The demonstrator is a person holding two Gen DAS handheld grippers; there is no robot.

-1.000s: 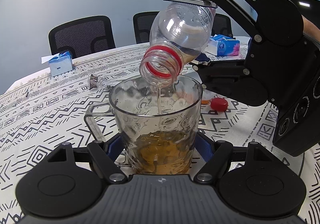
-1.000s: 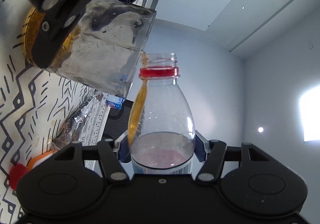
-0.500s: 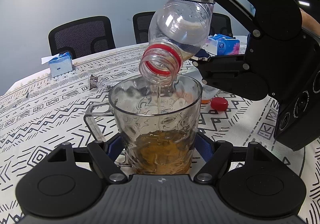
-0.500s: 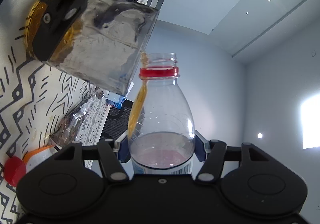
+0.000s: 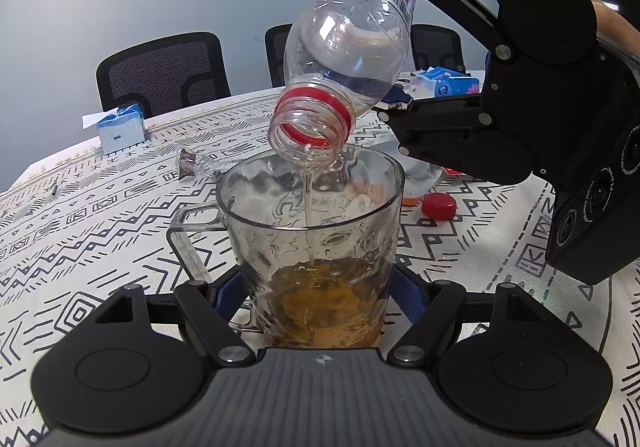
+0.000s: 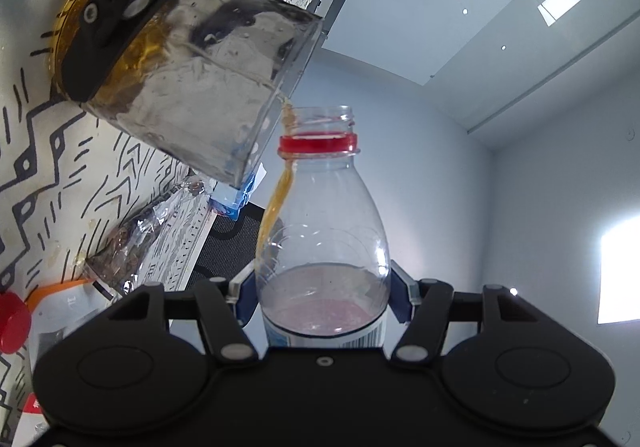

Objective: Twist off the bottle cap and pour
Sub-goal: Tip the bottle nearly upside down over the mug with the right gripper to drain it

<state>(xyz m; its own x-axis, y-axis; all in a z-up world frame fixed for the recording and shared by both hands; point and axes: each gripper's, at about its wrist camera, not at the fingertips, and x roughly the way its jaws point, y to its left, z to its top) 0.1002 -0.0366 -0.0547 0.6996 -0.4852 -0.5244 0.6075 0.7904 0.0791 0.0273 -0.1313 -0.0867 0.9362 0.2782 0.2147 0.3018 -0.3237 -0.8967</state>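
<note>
My left gripper (image 5: 320, 287) is shut on a clear glass mug (image 5: 316, 231) with a handle, standing on the patterned tablecloth and holding amber liquid. My right gripper (image 6: 324, 287) is shut on a clear plastic bottle (image 6: 324, 231) with a red neck ring and no cap. In the left wrist view the bottle (image 5: 344, 59) is tilted mouth-down over the mug, and a thin amber stream (image 5: 308, 203) runs into the mug. The red cap (image 5: 439, 204) lies on the table right of the mug; it also shows in the right wrist view (image 6: 12, 323).
A blue tissue box (image 5: 120, 127) stands at the far left table edge, another (image 5: 444, 85) at the back right. A crumpled clear wrapper (image 5: 196, 163) lies behind the mug. Black office chairs (image 5: 160, 71) line the far side. An orange-edged packet (image 5: 416, 187) lies by the cap.
The bottle has risen and tilted a little steeper over the mug. The stream keeps running and the amber level in the mug has risen slightly. The left gripper has held still.
</note>
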